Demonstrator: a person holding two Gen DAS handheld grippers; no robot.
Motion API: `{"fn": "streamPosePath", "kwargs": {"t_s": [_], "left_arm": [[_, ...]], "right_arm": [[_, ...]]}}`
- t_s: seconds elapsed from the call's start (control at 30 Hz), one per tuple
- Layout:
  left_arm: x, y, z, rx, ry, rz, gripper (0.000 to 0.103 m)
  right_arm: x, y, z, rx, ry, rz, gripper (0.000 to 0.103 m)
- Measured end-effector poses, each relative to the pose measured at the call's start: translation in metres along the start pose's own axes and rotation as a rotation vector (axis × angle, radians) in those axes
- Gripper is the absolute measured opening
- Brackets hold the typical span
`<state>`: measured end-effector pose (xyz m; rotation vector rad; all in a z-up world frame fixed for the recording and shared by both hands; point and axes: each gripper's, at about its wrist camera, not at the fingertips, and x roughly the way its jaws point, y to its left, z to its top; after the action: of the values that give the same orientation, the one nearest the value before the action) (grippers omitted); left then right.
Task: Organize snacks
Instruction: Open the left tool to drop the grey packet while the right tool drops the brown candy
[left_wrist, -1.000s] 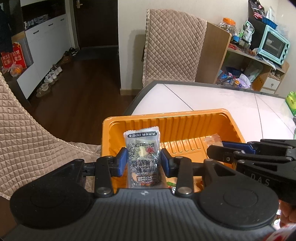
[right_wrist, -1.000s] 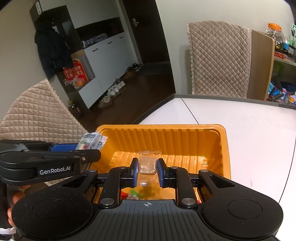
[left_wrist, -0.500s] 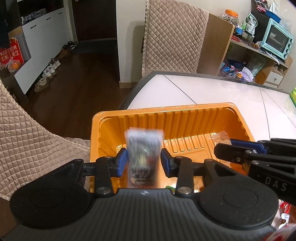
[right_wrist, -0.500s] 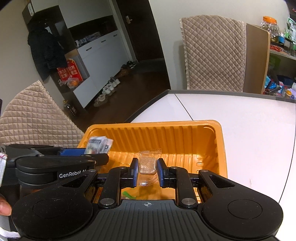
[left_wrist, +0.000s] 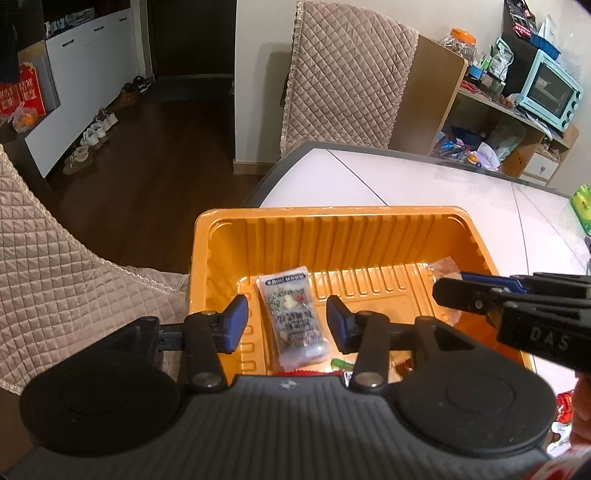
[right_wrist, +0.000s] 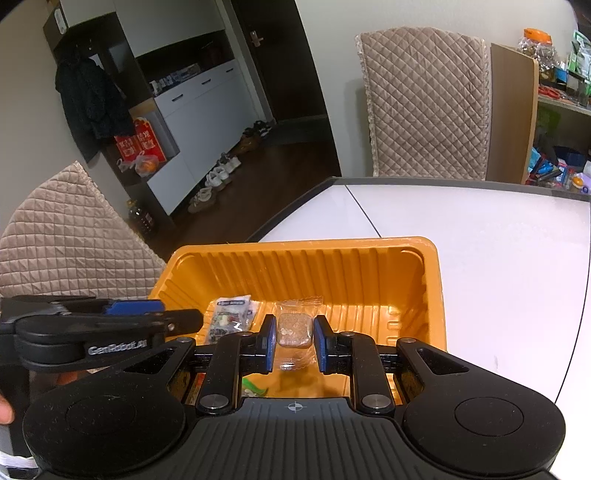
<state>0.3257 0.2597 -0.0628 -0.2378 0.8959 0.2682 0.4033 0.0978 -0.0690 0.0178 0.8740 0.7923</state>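
Compared with the frames a second and half a second ago, the left gripper (left_wrist: 284, 323) is now being held with its jaws spread wide and nothing between them; the dark packet (left_wrist: 292, 317), previously clamped upright and then blurred in mid-fall, is now lying flat on the floor of the orange tray (left_wrist: 332, 221), at its near left. The right gripper (right_wrist: 294, 341) is being kept as before, its jaws closed part-way onto the clear wrapper (right_wrist: 295, 328) of a tan biscuit, held over the tray's near middle. The tray is being seen unmoved at the near left corner of the white table (right_wrist: 498, 236).

In the left view, the right gripper (left_wrist: 454, 286) is being shown from the side at the right, with only a corner of the wrapper visible at its tip; a green packet (left_wrist: 581, 206) on the table's far right edge and an oven (left_wrist: 550, 92) on a shelf are being shown only here. In the right view, the left gripper (right_wrist: 181, 315) is being shown at the left, beside the packet (right_wrist: 229, 319); the biscuit itself is being shown clearly only here.
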Motion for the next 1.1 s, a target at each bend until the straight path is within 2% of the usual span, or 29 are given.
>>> {"fn": "streamPosePath", "kwargs": {"t_s": [0.53, 0.77, 0.87, 1.0, 1.1], "left_arm": [[-0.017, 0.010, 0.000, -0.023, -0.015, 0.015, 0.048], [-0.026, 0.012, -0.001, -0.025, -0.030, 0.018, 0.052], [-0.033, 0.012, -0.001, -0.029, -0.040, 0.017, 0.054], [-0.043, 0.012, -0.003, -0.030, -0.055, 0.019, 0.056], [-0.052, 0.011, -0.006, -0.034, -0.069, 0.021, 0.060]], "right_arm": [[0.003, 0.017, 0.003, -0.027, -0.006, 0.037, 0.022], [-0.008, 0.023, 0.006, -0.005, -0.078, 0.065, 0.022], [-0.013, 0.025, 0.008, -0.004, -0.085, 0.066, 0.027], [-0.025, 0.022, 0.007, 0.020, -0.099, 0.059, 0.043], [-0.036, 0.019, 0.002, 0.032, -0.102, 0.063, 0.046]]}}
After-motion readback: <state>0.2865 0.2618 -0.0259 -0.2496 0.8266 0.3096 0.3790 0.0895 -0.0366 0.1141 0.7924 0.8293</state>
